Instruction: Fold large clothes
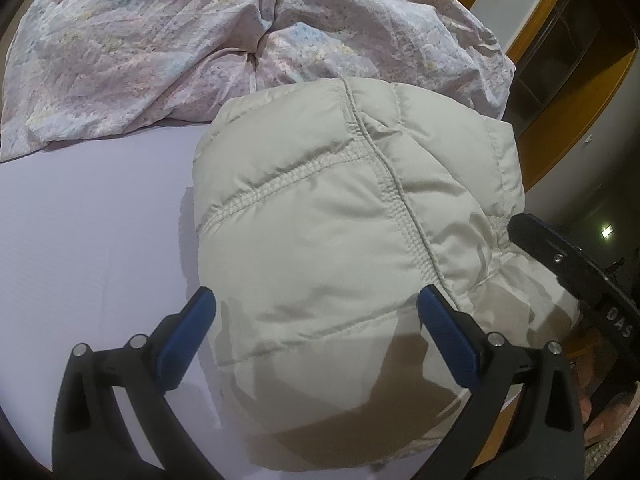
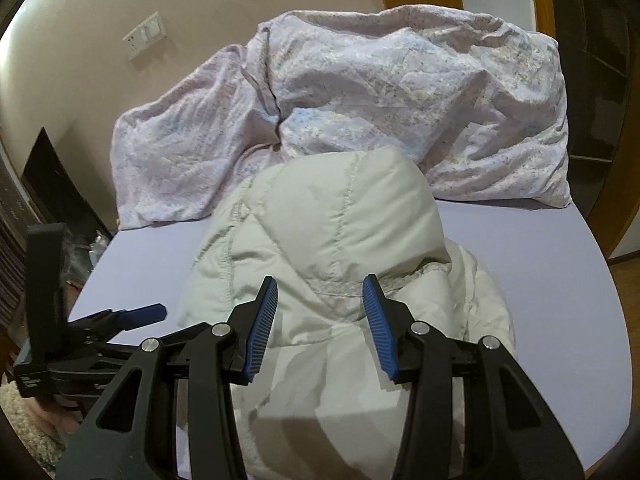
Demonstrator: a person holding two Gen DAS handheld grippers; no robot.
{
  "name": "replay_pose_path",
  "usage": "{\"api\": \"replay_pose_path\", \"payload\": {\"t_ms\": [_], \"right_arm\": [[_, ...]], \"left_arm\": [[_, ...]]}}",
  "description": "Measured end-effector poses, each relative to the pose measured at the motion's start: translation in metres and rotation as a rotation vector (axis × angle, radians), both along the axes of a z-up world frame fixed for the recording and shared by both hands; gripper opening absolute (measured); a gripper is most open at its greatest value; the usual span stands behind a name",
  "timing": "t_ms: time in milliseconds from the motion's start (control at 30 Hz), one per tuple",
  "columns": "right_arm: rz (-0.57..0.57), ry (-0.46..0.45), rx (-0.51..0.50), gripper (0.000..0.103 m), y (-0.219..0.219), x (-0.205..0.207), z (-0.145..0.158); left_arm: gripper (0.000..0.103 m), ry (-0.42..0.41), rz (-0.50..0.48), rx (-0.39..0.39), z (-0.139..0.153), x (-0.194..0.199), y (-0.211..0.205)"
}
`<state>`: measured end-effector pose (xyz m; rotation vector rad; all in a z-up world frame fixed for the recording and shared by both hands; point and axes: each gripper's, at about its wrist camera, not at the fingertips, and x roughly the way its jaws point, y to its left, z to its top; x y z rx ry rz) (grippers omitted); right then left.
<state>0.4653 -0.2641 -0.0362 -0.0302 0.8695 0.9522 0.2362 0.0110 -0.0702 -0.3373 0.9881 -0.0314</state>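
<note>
Puffy jacket (image 2: 332,240), pale grey, folded into a bundle on the bed sheet (image 2: 540,280); long axis runs straight ahead of both tools toward the crumpled duvet (image 2: 400,100). Right gripper (image 2: 320,320): jaws half apart, empty, above the near end. Left gripper (image 1: 316,320): jaws wide, empty, straddling the jacket's near-left corner. Both about equally near.

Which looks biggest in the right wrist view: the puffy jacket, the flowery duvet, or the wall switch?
1. Flowery duvet and puffy jacket: about alike, and the jacket is nearer, so unsure.
2. Wall switch: smallest.
</note>
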Motion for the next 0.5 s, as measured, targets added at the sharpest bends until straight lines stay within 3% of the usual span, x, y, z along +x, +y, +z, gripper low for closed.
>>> {"api": "replay_pose_path", "payload": {"t_ms": [500], "right_arm": [[-0.042,-0.013,-0.042,0.045,0.004,0.012,-0.009]], "left_arm": [[0.100,-0.004,-0.009,0.003,-0.001,0.011,-0.006]]}}
